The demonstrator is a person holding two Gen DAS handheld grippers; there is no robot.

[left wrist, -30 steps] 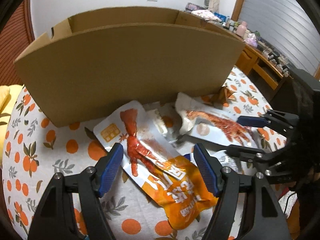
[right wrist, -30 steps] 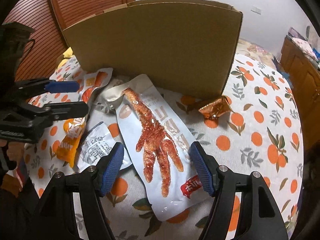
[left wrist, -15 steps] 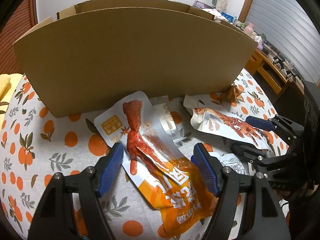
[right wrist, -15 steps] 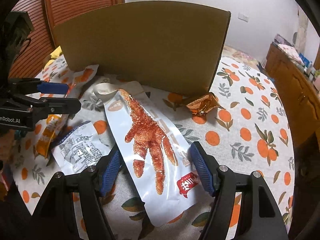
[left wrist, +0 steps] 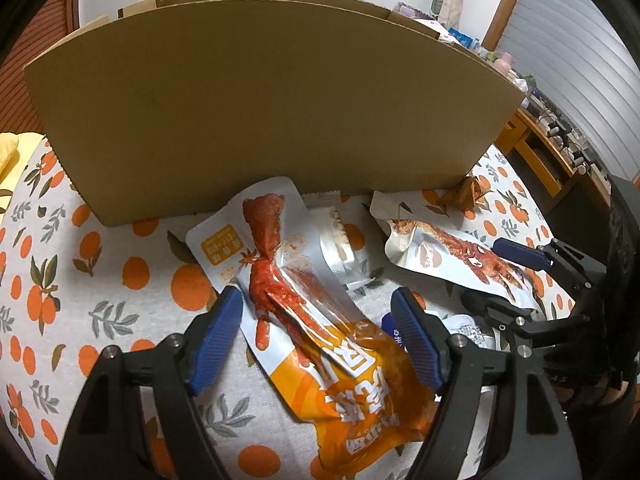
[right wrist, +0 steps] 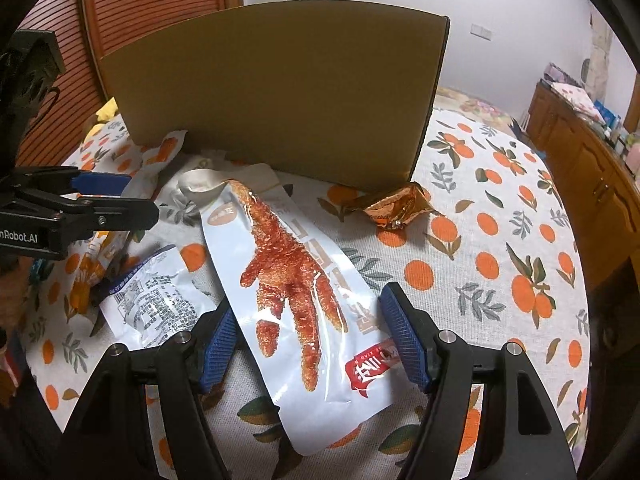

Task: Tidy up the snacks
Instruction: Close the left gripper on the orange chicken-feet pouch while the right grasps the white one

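A tall open cardboard box [left wrist: 272,112] stands on the orange-print tablecloth [right wrist: 500,240]. In front of it lie snack packets. My left gripper [left wrist: 316,300] straddles an orange-and-white packet of red meat [left wrist: 280,264]; its jaws are opening, the pads stand clear of it. My right gripper [right wrist: 308,308] is open around a white chicken-foot packet [right wrist: 296,280] without pressing it. That packet [left wrist: 452,256] and the right gripper [left wrist: 508,276] also show in the left wrist view. The left gripper [right wrist: 116,196] shows in the right wrist view.
A crumpled gold wrapper [right wrist: 396,208] lies by the box's right corner. A silver printed packet [right wrist: 152,300] and a small clear packet [left wrist: 344,248] lie between the two big ones. A wooden cabinet [right wrist: 580,152] stands right of the table, a slatted door [right wrist: 152,8] behind.
The left wrist view has tipped and crept toward the box, which now fills more of it. The left jaws stand slightly wider. The packets lie where they were; the right gripper tilted a little.
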